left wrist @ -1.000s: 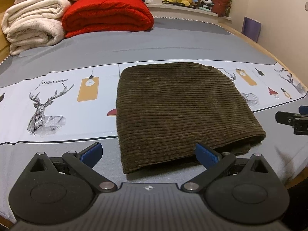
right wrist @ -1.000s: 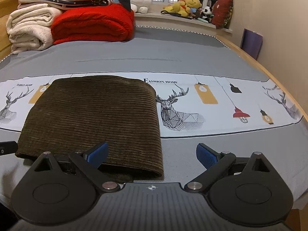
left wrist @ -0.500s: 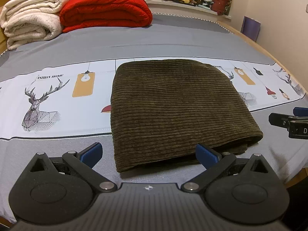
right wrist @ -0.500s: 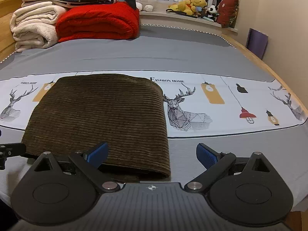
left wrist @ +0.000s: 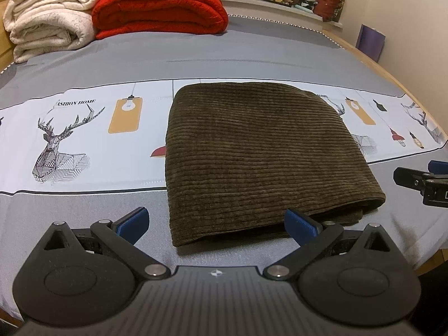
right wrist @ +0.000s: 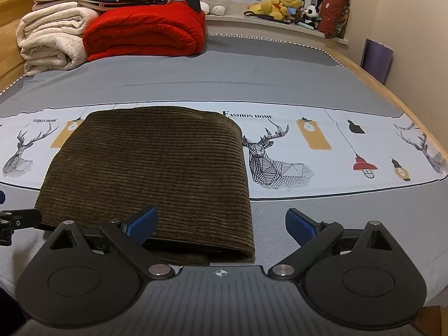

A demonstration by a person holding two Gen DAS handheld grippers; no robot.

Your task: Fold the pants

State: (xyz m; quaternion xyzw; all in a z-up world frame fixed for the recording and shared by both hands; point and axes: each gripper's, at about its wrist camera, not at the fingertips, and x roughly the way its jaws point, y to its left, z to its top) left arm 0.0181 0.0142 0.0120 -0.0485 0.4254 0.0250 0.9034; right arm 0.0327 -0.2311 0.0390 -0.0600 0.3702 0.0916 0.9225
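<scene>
The olive-brown corduroy pants [left wrist: 260, 156] lie folded into a flat rectangle on the bed sheet, layered edges toward me; in the right wrist view the pants [right wrist: 151, 170] sit left of centre. My left gripper [left wrist: 217, 224] is open, just short of the near edge, holding nothing. My right gripper [right wrist: 222, 224] is open too, with its left pad over the near right corner of the bundle and its right pad over bare sheet. The right gripper's finger [left wrist: 420, 180] shows at the right edge of the left wrist view, and the left gripper's finger [right wrist: 16, 219] at the left edge of the right wrist view.
A grey bed sheet [right wrist: 224, 78] with a white printed band of deer and lamps covers the bed. A red blanket [right wrist: 145, 32] and cream blankets [right wrist: 53, 43] are stacked at the far left. Soft toys [right wrist: 282, 5] line the window sill. A wooden bed rail [right wrist: 392, 92] runs along the right.
Both grippers stayed open and drew slightly back from the folded pants, with the views shifting a little. The pants have not moved.
</scene>
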